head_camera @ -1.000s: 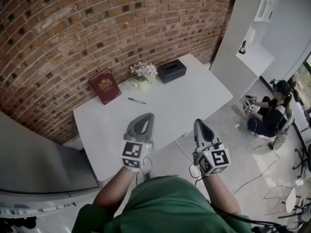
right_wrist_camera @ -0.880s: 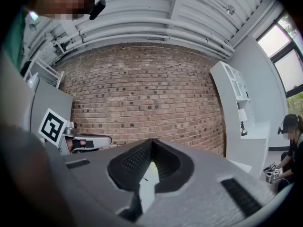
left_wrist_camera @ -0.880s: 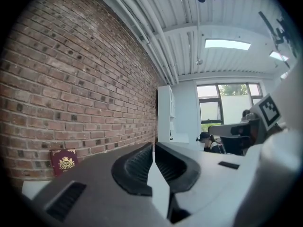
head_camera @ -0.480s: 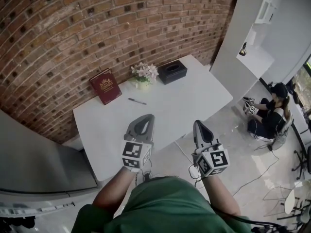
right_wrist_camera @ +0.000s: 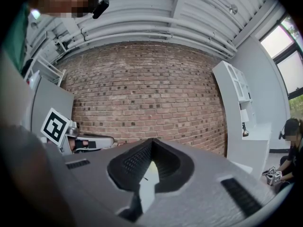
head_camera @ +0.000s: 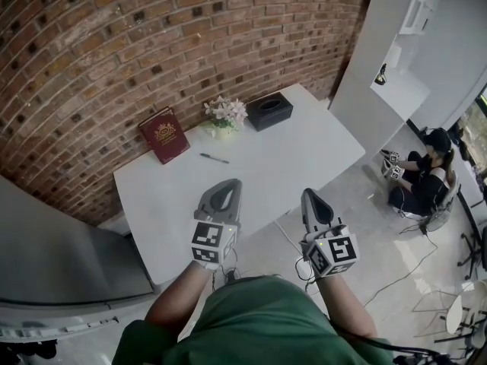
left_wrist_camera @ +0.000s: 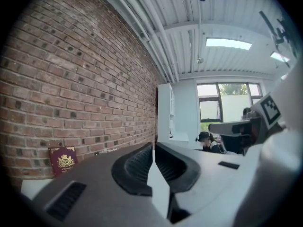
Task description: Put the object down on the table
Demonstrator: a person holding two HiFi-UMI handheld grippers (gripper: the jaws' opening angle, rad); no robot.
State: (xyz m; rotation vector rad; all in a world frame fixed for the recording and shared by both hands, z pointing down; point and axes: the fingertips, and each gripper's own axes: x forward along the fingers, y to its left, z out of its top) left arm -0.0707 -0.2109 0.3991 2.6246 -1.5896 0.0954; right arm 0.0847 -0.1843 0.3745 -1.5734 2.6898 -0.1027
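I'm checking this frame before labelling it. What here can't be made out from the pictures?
- Book: cover print too small, head view.
- Pen: type too small to tell, head view.
- Box: contents lost in its dark opening, head view.
- Table: right gripper view shows only a sliver; the shut right claw blocks the rest.

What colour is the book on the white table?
The book is dark red with a gold emblem on its cover, clearest in the head view.
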